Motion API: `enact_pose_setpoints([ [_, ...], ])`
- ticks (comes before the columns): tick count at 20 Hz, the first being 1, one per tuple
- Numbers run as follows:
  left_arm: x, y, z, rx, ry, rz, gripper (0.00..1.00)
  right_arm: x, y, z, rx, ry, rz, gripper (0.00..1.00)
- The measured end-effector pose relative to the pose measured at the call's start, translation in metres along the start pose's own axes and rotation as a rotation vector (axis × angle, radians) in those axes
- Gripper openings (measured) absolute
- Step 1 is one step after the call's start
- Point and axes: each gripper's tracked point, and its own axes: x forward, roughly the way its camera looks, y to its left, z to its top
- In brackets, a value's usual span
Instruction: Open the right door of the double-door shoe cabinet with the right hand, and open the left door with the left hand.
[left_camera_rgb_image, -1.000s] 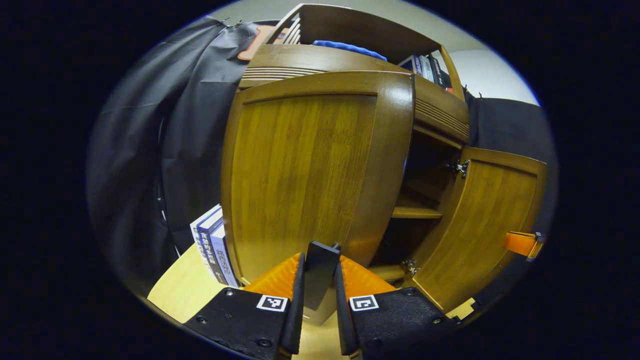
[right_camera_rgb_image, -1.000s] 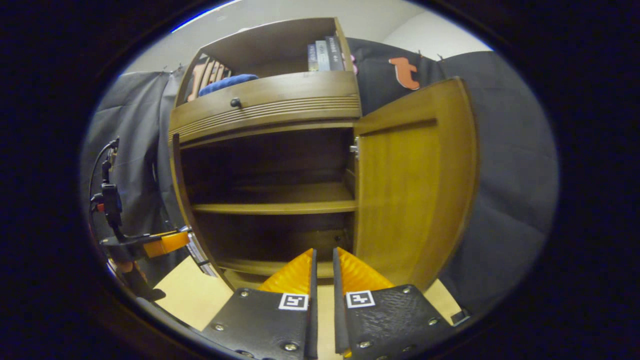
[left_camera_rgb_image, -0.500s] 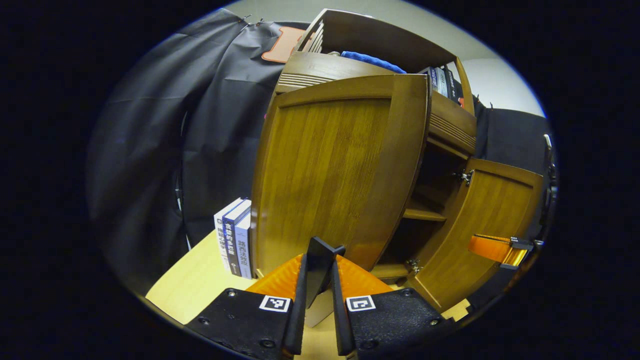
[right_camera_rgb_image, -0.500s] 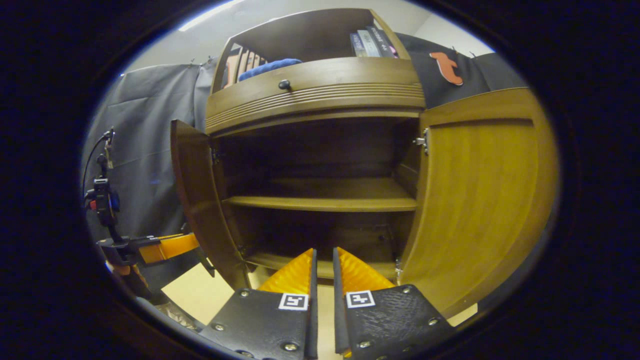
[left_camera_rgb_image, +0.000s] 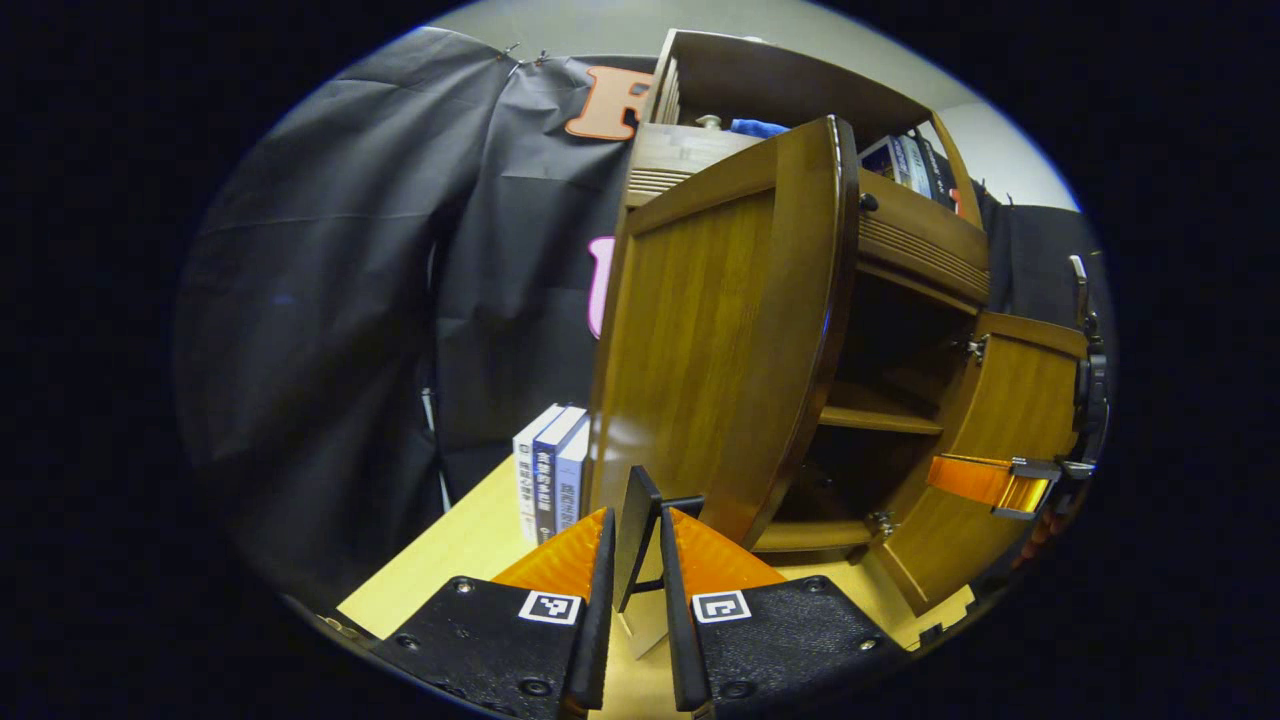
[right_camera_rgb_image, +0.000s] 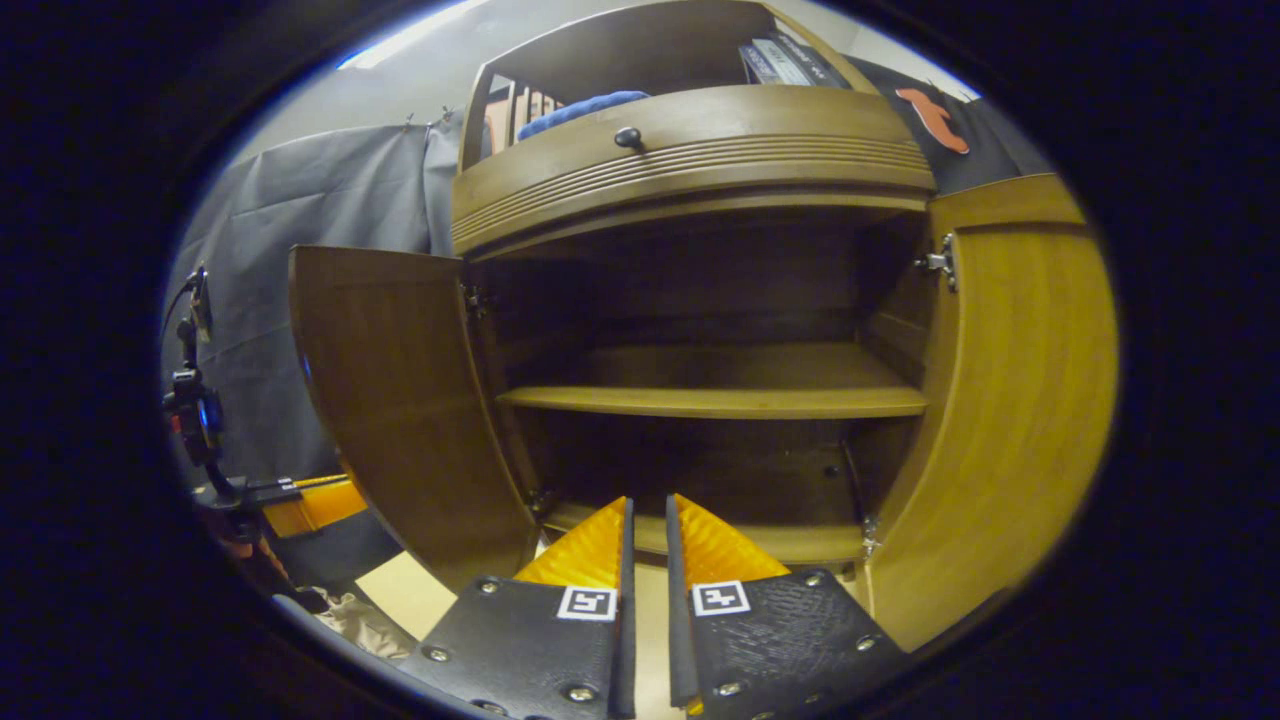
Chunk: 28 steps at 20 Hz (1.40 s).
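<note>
- Black cloth hangs behind and beside the wooden shoe cabinet (right_camera_rgb_image: 700, 160), which stands on a pale wood surface (left_camera_rgb_image: 450, 560)
- Both cabinet doors stand open: in the right gripper view the left door (right_camera_rgb_image: 400, 400) swings out at the left, the right door (right_camera_rgb_image: 1010, 400) at the right, and a bare inner shelf (right_camera_rgb_image: 720, 400) runs between them
- In the left gripper view the left gripper (left_camera_rgb_image: 637, 545) sits low at the near edge, its jaws clamped on a thin black handle (left_camera_rgb_image: 635, 520) at the lower edge of the left door (left_camera_rgb_image: 720, 340)
- The right gripper (right_camera_rgb_image: 645, 530) sits in front of the cabinet opening; its jaws are nearly together with a narrow slit between them and nothing held
- Far right in the left gripper view, the right gripper (left_camera_rgb_image: 985, 483) shows just in front of the right door (left_camera_rgb_image: 1010, 420)
- Upright books (left_camera_rgb_image: 550, 470) stand on the surface just left of the left door
- A drawer with a dark knob (right_camera_rgb_image: 628, 135) lies above the opening; a blue cloth (right_camera_rgb_image: 580, 105) lies on top
</note>
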Motion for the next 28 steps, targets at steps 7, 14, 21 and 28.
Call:
enact_pose_setpoints([
  [7, -0.014, 0.061, -0.004, -0.052, 0.006, 0.159, 0.21, 0.017, 0.018, 0.000, -0.008, 0.004, 0.061, 0.24],
  [14, -0.029, 0.092, 0.003, -0.048, -0.013, 0.284, 0.13, 0.027, 0.016, 0.002, 0.009, 0.006, 0.066, 0.13],
  [21, -0.045, 0.069, 0.058, 0.080, -0.149, 0.335, 0.07, 0.021, -0.005, 0.015, 0.008, -0.025, 0.017, 0.14],
  [28, -0.018, -0.024, 0.114, 0.109, -0.268, 0.106, 0.08, -0.010, -0.039, 0.048, -0.026, -0.130, -0.096, 0.14],
])
